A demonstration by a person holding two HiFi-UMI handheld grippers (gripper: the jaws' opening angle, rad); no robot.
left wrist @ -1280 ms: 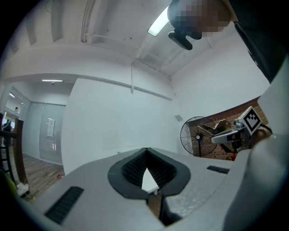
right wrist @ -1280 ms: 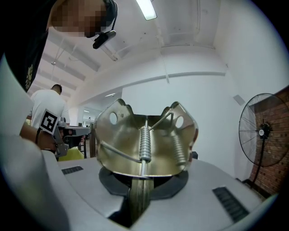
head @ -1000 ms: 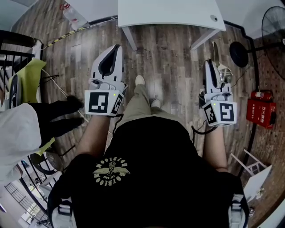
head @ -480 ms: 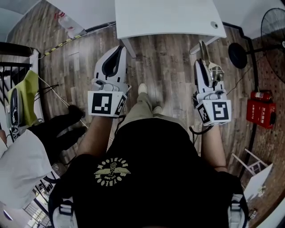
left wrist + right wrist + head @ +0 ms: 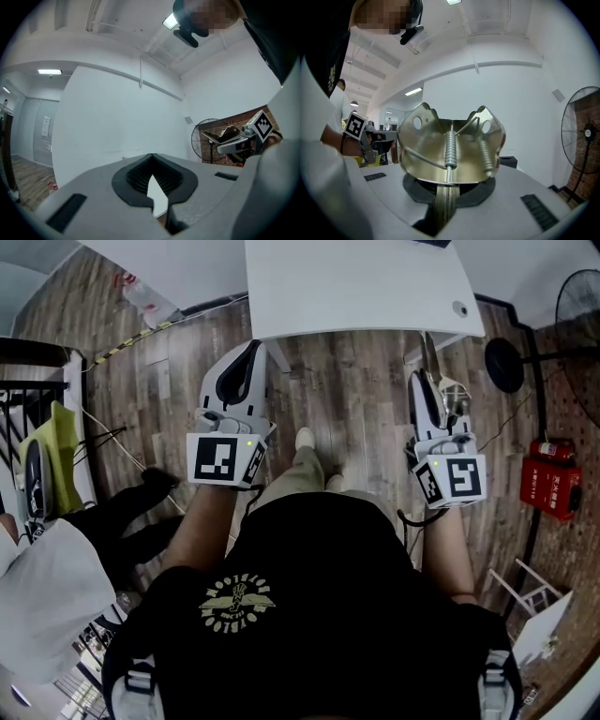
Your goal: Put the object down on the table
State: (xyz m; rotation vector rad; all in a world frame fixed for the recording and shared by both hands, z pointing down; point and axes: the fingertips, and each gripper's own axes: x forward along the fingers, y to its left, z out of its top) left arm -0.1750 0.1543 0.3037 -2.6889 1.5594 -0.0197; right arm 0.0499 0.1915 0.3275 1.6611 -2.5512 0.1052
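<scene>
A shiny metal spring clip [image 5: 451, 143] with a coil spring down its middle stands up between the jaws of my right gripper [image 5: 446, 192], which is shut on its flat tail. In the head view the clip [image 5: 448, 390] sticks out beyond the right gripper [image 5: 424, 381], just short of the white table's [image 5: 356, 282] near edge. My left gripper [image 5: 251, 348] is held level with it to the left, jaws shut with nothing between them [image 5: 152, 157]. Both point toward the table, above the wooden floor.
A standing fan [image 5: 577, 292] and its round base [image 5: 504, 362] are at the right, with a red box [image 5: 551, 474] below them. A second person in a white sleeve [image 5: 47, 587] stands at the left, beside a black rack with a yellow cloth [image 5: 58, 451]. A bottle [image 5: 145, 296] lies far left.
Both grippers have come a little closer to the table, which now fills more of the top. The other person's black-gloved hand at the left has drawn back and down.
</scene>
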